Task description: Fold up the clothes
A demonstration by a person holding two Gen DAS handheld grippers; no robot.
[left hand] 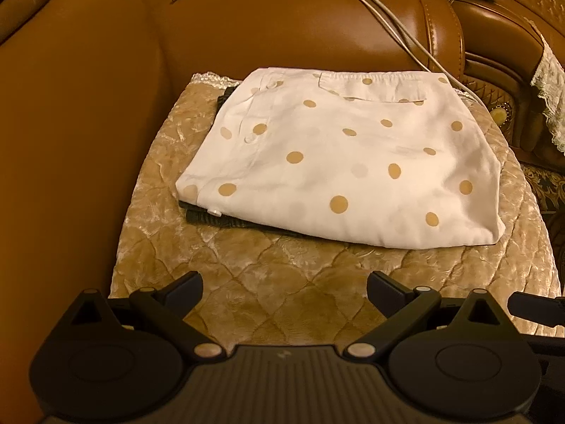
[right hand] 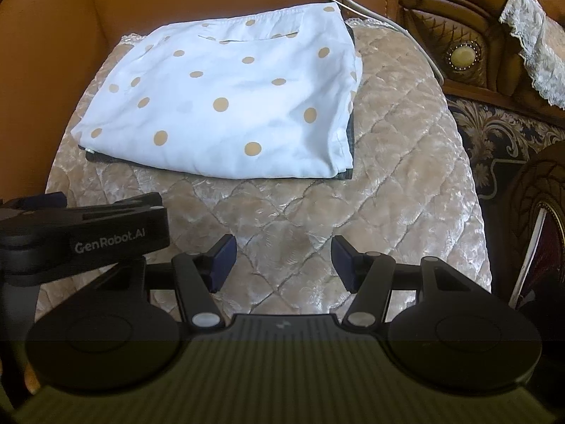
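A white garment with tan polka dots lies folded into a flat rectangle on a quilted beige seat cushion. It also shows in the right wrist view. A dark folded garment lies under it, only its edges showing. My left gripper is open and empty, above the cushion in front of the stack. My right gripper is open and empty, also short of the stack. The left gripper's body shows at the left of the right wrist view.
The cushion sits on a brown leather sofa with a backrest behind. Grey cables run down the backrest to the right of the stack. A carved wooden armrest with lace cover stands right. Patterned carpet lies beyond.
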